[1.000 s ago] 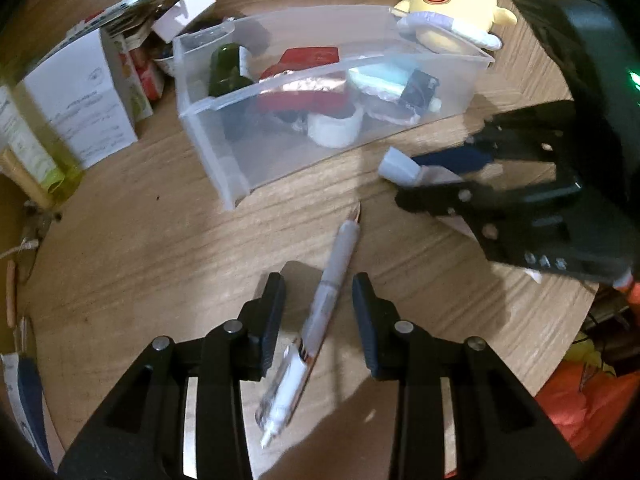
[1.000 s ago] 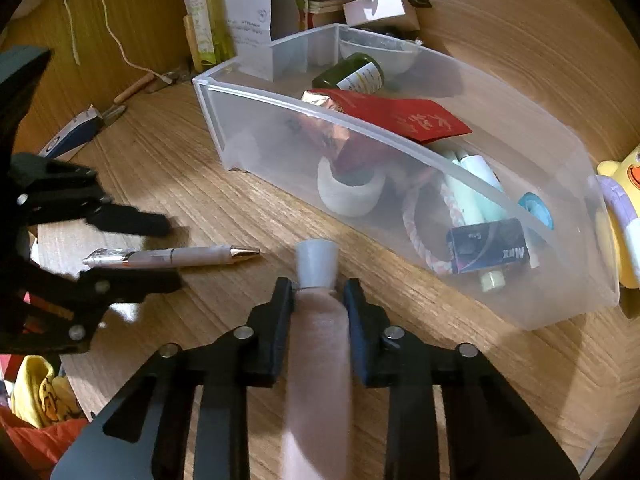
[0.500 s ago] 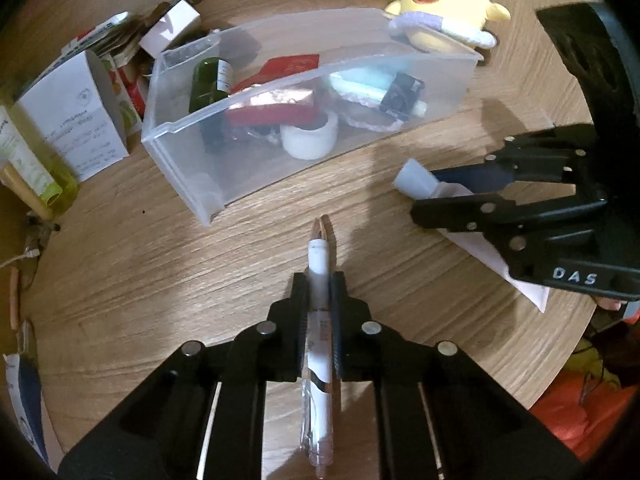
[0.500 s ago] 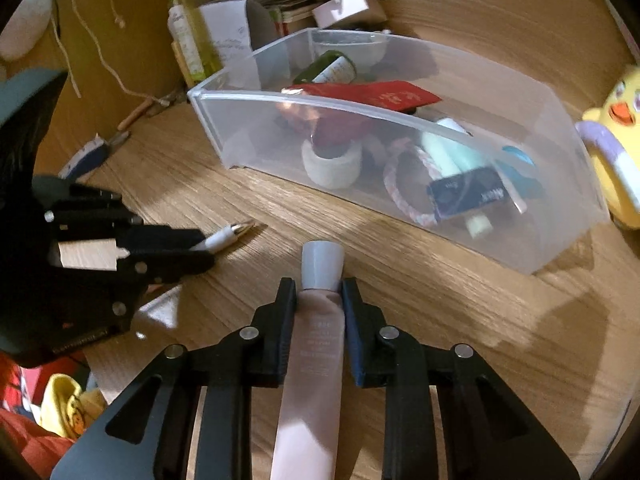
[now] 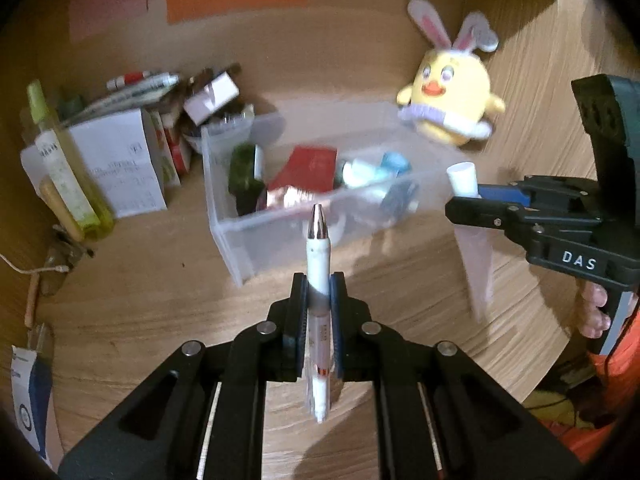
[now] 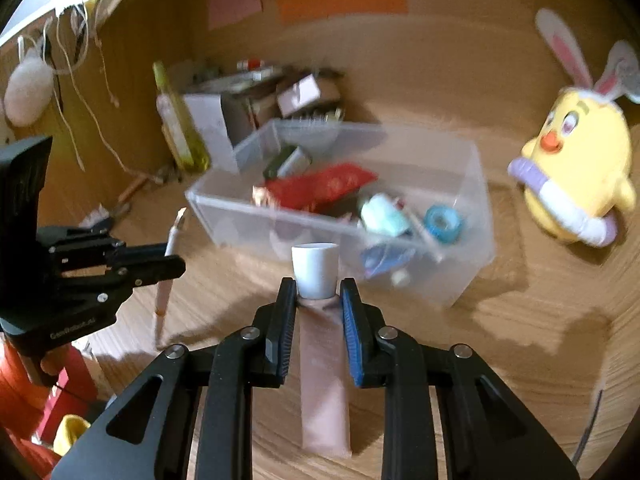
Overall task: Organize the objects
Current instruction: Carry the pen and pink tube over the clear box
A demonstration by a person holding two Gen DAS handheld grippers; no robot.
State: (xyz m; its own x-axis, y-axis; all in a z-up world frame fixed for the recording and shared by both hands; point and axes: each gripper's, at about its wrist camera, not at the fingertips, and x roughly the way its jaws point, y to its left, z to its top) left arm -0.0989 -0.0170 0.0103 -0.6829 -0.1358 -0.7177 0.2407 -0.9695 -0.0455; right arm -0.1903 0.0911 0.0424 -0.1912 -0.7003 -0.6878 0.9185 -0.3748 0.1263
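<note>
Pen is sitting pinched between the left gripper pads, held up off the wooden surface with its metallic tip pointing toward the clear plastic bin. Over on the other side, the right gripper is squeezing a pinkish squeeze tube just below its white cap, cap end facing the bin too, and the tube is hanging in the air, not touching the wood. Both tools are hovering just in front of the bin's near wall, pretty much side by side. Inside the bin there's a pile of stuff: a red packet, a dark green bottle, a blue tape roll and some pale teal thing, a bit blurry so I can't tell exactly what it is. A yellow chick plush with bunny ears is standing on the surface beside the bin's far right end, not touching it as far as I can see. Behind the bin's left end there's a cluster of boxes and a white paper sheet, plus a tall yellow-green bottle leaning next to them.
</note>
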